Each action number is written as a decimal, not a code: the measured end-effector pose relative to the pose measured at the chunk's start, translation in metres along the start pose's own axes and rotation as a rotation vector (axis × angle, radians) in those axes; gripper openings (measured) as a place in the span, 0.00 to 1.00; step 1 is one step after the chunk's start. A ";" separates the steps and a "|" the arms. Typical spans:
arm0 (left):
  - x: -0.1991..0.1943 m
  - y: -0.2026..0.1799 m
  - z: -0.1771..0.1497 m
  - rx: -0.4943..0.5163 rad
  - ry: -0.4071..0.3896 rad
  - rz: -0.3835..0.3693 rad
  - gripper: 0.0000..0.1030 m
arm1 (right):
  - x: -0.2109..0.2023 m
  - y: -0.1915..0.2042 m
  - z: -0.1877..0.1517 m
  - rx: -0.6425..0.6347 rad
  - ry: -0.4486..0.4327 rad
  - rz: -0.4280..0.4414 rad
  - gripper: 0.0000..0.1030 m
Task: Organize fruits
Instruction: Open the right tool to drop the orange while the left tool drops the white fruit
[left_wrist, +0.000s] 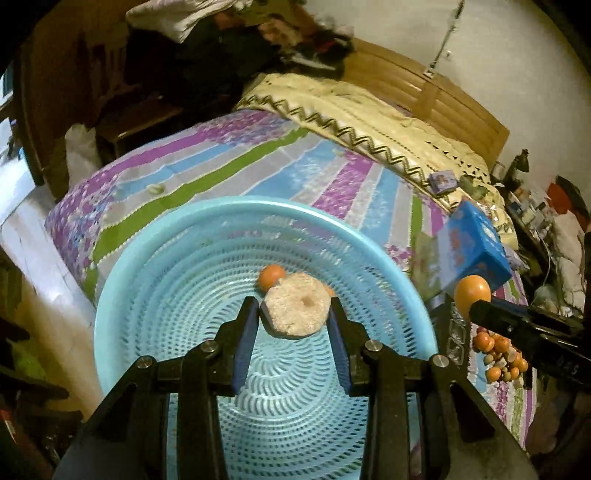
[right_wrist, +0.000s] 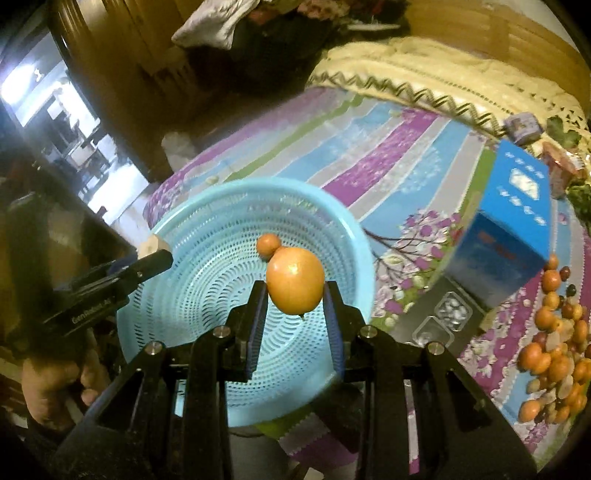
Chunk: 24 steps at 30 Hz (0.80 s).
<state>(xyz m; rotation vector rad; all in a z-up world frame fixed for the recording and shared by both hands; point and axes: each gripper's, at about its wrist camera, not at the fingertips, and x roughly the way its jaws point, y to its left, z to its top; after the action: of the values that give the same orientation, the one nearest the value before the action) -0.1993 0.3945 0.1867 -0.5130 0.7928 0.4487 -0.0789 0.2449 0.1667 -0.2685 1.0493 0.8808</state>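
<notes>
On the left gripper (right_wrist: 155, 254), "GenRobot.AI" can be read.

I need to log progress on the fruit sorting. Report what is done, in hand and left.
Done: one small orange fruit lies in the blue basket.

In hand: the left hand-held gripper holds a pale round fruit over the basket; the right hand-held gripper holds a larger orange fruit over it too.

Left: a pile of small fruits sits on the bedspread, beside the blue box.
</notes>
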 end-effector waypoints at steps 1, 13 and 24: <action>0.003 0.006 0.000 -0.011 0.009 0.001 0.37 | 0.004 0.002 0.001 -0.003 0.010 -0.002 0.30; 0.024 0.035 -0.005 -0.045 0.087 -0.003 0.37 | 0.035 0.015 -0.001 -0.011 0.099 -0.007 0.30; 0.040 0.045 -0.009 -0.051 0.145 -0.006 0.38 | 0.036 0.019 0.003 -0.015 0.093 -0.011 0.29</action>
<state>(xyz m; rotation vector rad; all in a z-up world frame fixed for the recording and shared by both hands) -0.2046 0.4318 0.1396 -0.6006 0.9202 0.4302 -0.0837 0.2772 0.1417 -0.3297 1.1268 0.8730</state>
